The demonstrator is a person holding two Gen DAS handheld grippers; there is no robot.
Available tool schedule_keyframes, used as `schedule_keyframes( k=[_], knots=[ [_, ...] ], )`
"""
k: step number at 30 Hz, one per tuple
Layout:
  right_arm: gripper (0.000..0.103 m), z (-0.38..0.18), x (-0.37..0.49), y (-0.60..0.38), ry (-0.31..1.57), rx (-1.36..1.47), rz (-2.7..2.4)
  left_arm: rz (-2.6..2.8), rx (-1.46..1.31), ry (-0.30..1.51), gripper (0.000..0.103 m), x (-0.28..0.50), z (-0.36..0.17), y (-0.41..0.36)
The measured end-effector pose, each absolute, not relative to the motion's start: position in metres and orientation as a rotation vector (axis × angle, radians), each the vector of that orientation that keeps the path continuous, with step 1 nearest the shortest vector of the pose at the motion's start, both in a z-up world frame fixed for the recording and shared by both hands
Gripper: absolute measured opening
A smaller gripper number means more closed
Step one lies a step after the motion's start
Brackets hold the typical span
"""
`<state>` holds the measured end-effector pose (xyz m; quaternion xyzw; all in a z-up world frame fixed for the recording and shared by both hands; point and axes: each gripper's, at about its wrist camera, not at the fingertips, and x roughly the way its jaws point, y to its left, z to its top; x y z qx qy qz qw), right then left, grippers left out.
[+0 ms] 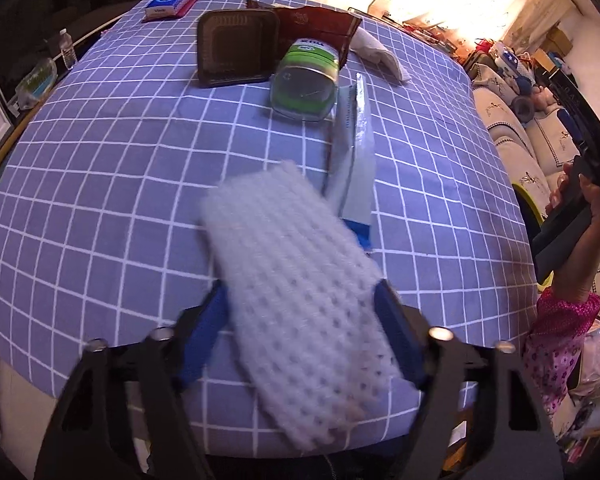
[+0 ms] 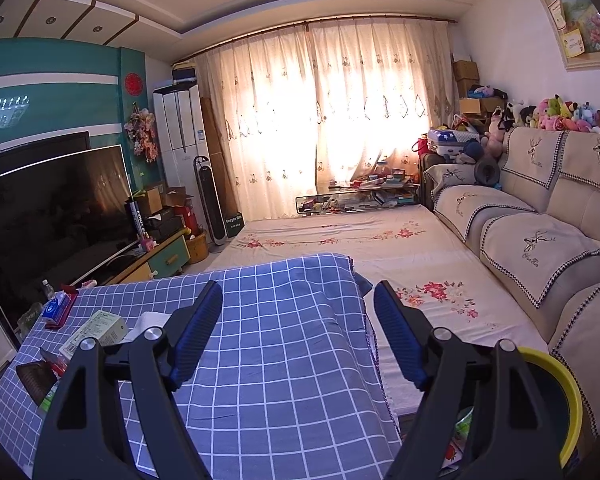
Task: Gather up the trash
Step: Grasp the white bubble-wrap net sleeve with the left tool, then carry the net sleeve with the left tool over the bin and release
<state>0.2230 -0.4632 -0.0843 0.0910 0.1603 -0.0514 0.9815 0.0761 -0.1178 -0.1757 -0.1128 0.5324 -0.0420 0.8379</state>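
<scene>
My left gripper (image 1: 300, 300) holds a white foam fruit net (image 1: 296, 300) between its blue pads, raised over the blue checked tablecloth (image 1: 100, 200). Beyond it lie a white-and-blue plastic wrapper (image 1: 354, 156), a green-labelled clear jar (image 1: 304, 80) on its side, a dark plastic tray (image 1: 236, 48), a dark red snack bag (image 1: 320, 26) and a white crumpled packet (image 1: 376, 54). My right gripper (image 2: 298, 312) is open and empty, held above the table's right edge. A yellow-rimmed bin (image 2: 556, 392) sits low at the right, with trash inside.
A blue tissue pack (image 1: 168, 2) lies at the table's far left corner. A sofa (image 2: 540, 232) and a floral-covered bed (image 2: 380, 240) stand right of the table. A TV (image 2: 52, 216) stands on the left. The person's hand with the right gripper (image 1: 572, 208) shows at the right.
</scene>
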Motion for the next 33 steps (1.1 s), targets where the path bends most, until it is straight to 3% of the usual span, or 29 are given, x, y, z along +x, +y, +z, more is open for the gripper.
schedule_keyframes(
  k=[1,3,7,20,33],
  knots=[
    [0.074,-0.084,0.224,-0.463,0.323,0.185,-0.105,-0.098,-0.254,1.130,0.046,0.073,-0.175,-0.113],
    [0.074,-0.084,0.223,-0.465,0.321,0.192,-0.106,-0.120,-0.272,1.135,0.036,0.070,-0.172,-0.102],
    [0.074,-0.084,0.224,-0.467,0.320,0.200,-0.111,-0.156,-0.262,1.116,0.023,0.058,-0.166,-0.096],
    [0.074,-0.085,0.221,-0.469,0.302,0.206,-0.114,-0.219,-0.021,0.874,0.022,0.031,-0.083,-0.106],
    [0.078,-0.056,0.129,-0.551,0.220,0.220,-0.290,-0.589,0.129,0.814,0.022,0.125,-0.075,-0.254]
  ],
)
